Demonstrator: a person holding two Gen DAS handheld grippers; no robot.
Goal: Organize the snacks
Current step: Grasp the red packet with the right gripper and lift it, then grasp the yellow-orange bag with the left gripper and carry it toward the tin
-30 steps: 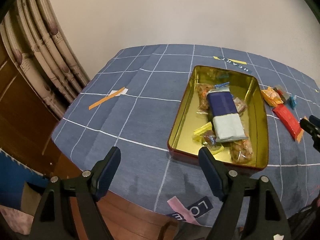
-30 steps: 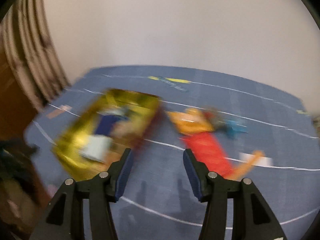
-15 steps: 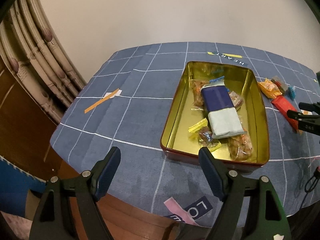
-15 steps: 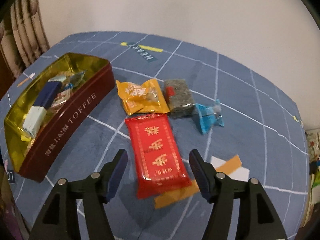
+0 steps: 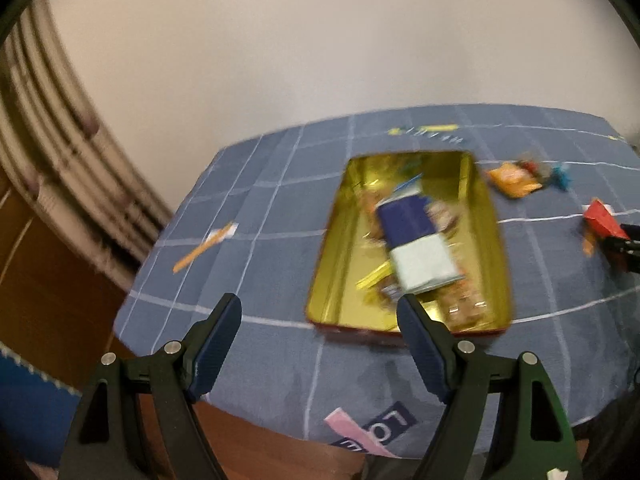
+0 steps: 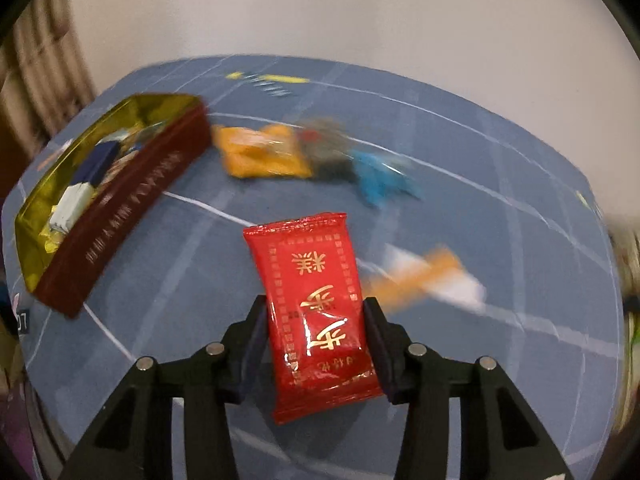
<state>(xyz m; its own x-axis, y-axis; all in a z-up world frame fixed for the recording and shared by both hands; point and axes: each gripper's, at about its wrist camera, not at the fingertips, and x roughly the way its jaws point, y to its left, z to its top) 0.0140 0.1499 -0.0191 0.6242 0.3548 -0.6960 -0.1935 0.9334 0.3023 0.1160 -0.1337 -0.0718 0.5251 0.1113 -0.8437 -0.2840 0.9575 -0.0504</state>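
Red packet: your right gripper (image 6: pixel 316 332) has just closed its fingers on the red packet (image 6: pixel 316 300), pads pressing both long edges.
Axis: its long axis runs away from you, far end tilted slightly left, above the table (image 6: pixel 500 360).
Look: glossy red wrapper, gold characters, crimped ends.
Tin: the gold-lined tin (image 6: pixel 120 200) lies to the left, snacks inside.
Left gripper: your left gripper (image 5: pixel 320 332) has its fingers wide with nothing between them, near the tin's near end.

Left of the gold-lined rectangular tin (image 5: pixel 408 240), the blue checked tablecloth (image 5: pixel 256 264) lies open save one orange paper strip (image 5: pixel 204 246). Right of the tin, an orange packet (image 6: pixel 264 152), grey packet (image 6: pixel 328 148) and blue wrapper (image 6: pixel 380 184) crowd the way.
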